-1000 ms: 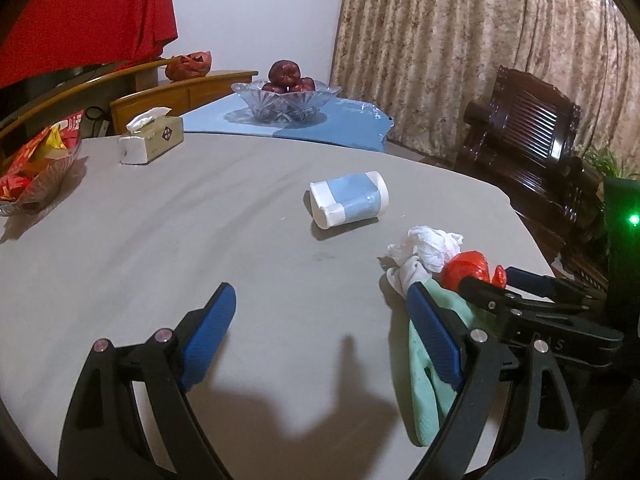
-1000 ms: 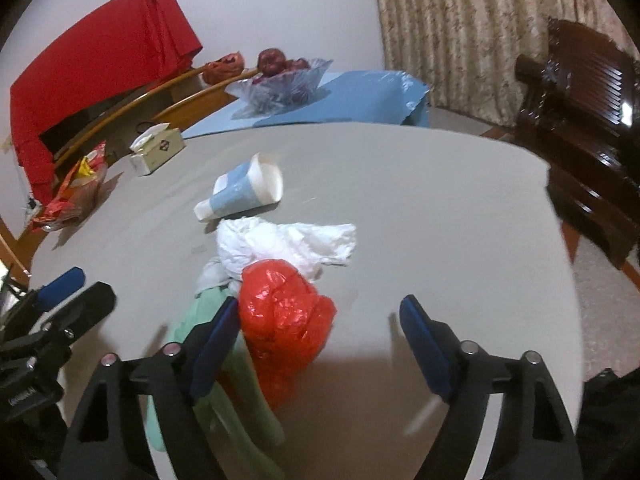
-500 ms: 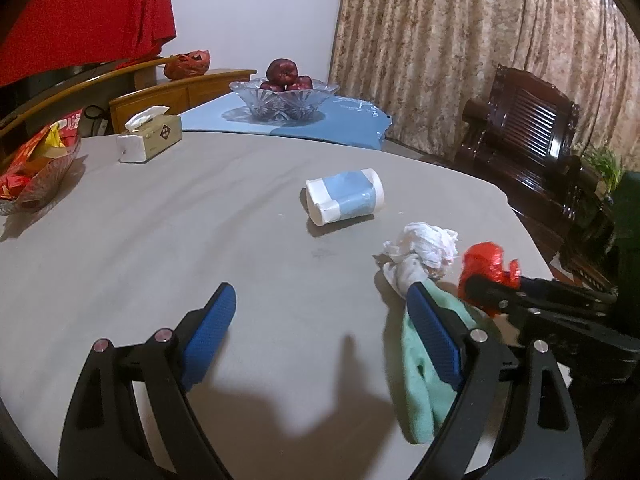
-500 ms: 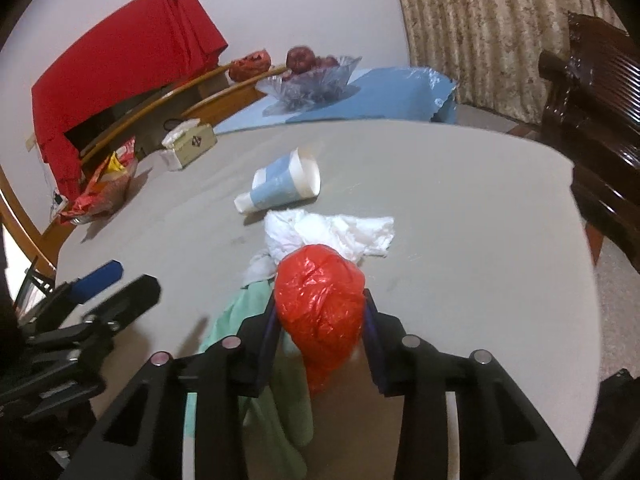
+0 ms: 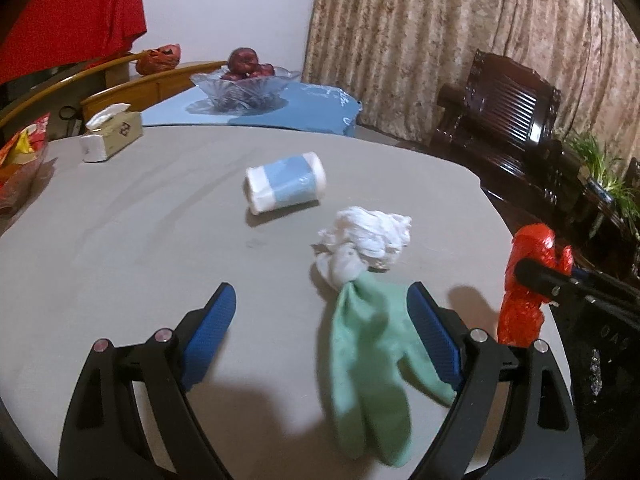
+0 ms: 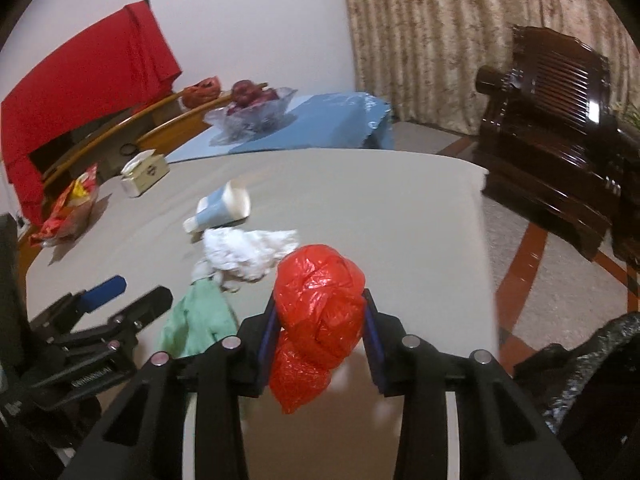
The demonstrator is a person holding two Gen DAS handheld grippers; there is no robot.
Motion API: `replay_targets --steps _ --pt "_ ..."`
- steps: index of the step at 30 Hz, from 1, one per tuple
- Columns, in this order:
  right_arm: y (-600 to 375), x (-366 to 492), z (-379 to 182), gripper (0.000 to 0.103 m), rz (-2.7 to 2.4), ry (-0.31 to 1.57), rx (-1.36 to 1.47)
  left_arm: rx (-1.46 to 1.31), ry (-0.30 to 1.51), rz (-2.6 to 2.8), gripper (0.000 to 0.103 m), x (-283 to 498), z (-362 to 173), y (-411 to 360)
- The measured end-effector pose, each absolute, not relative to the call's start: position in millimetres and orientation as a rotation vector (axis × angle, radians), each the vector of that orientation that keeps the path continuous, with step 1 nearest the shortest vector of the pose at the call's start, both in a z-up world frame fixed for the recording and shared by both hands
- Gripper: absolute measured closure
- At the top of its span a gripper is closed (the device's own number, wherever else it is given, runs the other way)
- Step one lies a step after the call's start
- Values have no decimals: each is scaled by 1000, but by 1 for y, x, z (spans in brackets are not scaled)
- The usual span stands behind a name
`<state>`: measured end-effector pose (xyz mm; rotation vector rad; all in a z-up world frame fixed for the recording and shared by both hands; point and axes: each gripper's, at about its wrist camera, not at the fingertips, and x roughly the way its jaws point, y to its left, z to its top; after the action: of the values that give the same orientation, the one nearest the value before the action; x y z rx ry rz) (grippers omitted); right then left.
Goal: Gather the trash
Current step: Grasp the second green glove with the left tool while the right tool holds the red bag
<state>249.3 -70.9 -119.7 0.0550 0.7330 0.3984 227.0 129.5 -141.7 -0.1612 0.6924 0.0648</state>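
Lifted off table (image 5: pixel 120 248): red bag (image 6: pixel 320 312), pinched in right gripper (image 6: pixel 320 330), hanging roughly vertical; left gripper (image 5: pixel 320 328) spread.

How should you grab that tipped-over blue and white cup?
Probably across the middle of the blue and white cup, coming down from above. It lies on its side on the table, so its round walls face the fingers. The open left hand-held gripper is free for it.
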Motion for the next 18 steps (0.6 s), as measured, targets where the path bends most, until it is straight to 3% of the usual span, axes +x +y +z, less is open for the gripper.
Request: replay_targets --steps 8,11,13,15,18 --pt "-71 256 -127 65 400 742 61 -149 753 47 18 248 -157 112" --pt "-71 255 -130 65 407 748 64 -164 796 23 32 255 -163 110" --pt "-71 255 -132 65 412 752 65 -198 821 -10 54 259 -167 110" --pt "-71 255 -132 65 414 754 67 -228 836 -36 65 261 -169 110" --pt "-73 254 -131 65 418 752 72 -254 828 -33 71 256 -169 111"
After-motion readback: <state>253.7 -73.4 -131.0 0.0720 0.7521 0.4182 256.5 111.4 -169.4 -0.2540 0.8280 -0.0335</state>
